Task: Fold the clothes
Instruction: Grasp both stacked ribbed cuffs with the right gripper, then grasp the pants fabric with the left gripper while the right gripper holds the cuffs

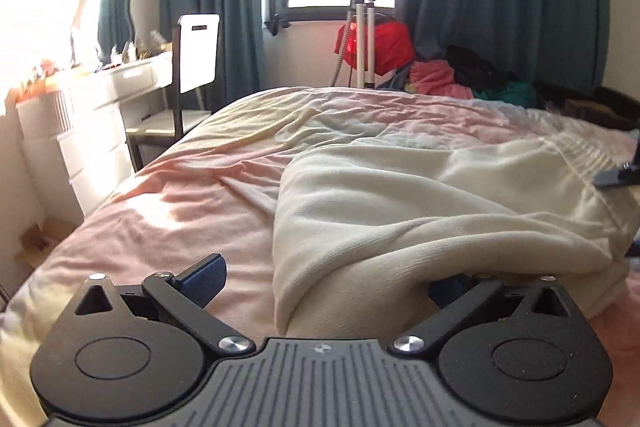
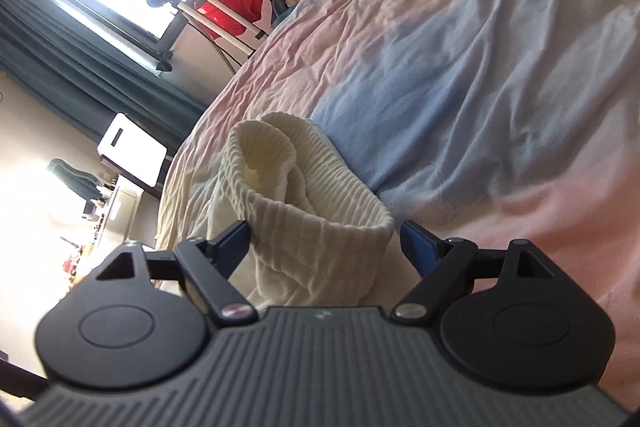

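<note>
A cream garment (image 1: 420, 211) lies bunched on the bed, its folded edge reaching down to my left gripper (image 1: 328, 283). That gripper is open. Its left blue pad (image 1: 204, 279) is bare, while the right pad is mostly hidden under the cloth. In the right wrist view the garment's ribbed waistband (image 2: 320, 223) stands up in a loop between the spread fingers of my right gripper (image 2: 326, 241), which is open and not clamped on it. A dark part of the right gripper (image 1: 616, 177) shows at the right edge of the left wrist view, over the ribbed end.
The bed sheet (image 1: 180, 211) is pastel pink, blue and yellow, and wrinkled. A heap of red, pink, green and black clothes (image 1: 440, 75) sits past the far end, next to a steamer stand (image 1: 366, 39). A white chair (image 1: 196, 55) and a dresser (image 1: 92, 115) stand on the left.
</note>
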A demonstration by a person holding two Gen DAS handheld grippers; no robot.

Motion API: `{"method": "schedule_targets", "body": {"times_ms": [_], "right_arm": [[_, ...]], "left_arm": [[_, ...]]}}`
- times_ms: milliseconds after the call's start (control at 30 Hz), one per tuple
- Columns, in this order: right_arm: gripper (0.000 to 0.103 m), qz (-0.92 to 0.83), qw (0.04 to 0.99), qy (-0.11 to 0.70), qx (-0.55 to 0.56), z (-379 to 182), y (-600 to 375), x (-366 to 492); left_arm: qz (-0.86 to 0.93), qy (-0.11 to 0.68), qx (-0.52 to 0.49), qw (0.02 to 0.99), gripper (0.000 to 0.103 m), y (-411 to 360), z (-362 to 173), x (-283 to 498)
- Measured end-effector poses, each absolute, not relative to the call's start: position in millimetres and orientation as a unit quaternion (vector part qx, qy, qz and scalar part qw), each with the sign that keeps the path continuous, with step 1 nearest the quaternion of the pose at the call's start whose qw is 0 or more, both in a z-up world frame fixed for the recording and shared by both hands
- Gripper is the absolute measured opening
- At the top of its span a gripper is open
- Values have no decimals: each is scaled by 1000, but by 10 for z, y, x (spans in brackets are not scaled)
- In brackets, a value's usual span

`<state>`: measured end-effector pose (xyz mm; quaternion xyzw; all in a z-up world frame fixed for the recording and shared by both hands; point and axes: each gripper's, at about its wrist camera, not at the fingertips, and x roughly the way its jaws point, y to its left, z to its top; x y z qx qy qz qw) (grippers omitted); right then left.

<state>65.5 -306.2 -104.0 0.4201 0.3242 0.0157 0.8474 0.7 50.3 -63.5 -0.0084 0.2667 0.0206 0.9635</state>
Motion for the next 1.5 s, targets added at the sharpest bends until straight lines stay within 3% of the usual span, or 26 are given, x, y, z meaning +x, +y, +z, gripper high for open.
{"method": "schedule_targets", "body": {"times_ms": [267, 300, 367, 467, 867, 1000, 1300, 1500], "right_arm": [[85, 56, 866, 318, 382, -1010, -2846, 736], [80, 56, 872, 316, 370, -997, -2817, 747], [45, 54, 886, 314, 336, -948, -2752, 752], [34, 51, 898, 299, 319, -881, -2762, 688], [36, 21, 869, 329, 368, -1144, -2953, 710], [37, 22, 865, 333, 375, -1144, -2964, 712], [38, 17, 883, 334, 330, -1051, -2869, 708], [39, 18, 896, 331, 294, -982, -2809, 687]], "left_arm": [[49, 267, -76, 959, 103, 773, -615, -26], [51, 269, -87, 958, 103, 806, -624, -27], [60, 275, -104, 954, 103, 872, -648, -27], [58, 299, -132, 943, 103, 956, -716, -15], [36, 341, -120, 932, 103, 924, -712, -164], [10, 305, -62, 950, 103, 778, -504, -391], [-34, 181, -52, 981, 103, 619, -218, -559], [19, 254, -77, 964, 103, 739, -466, -18]]}}
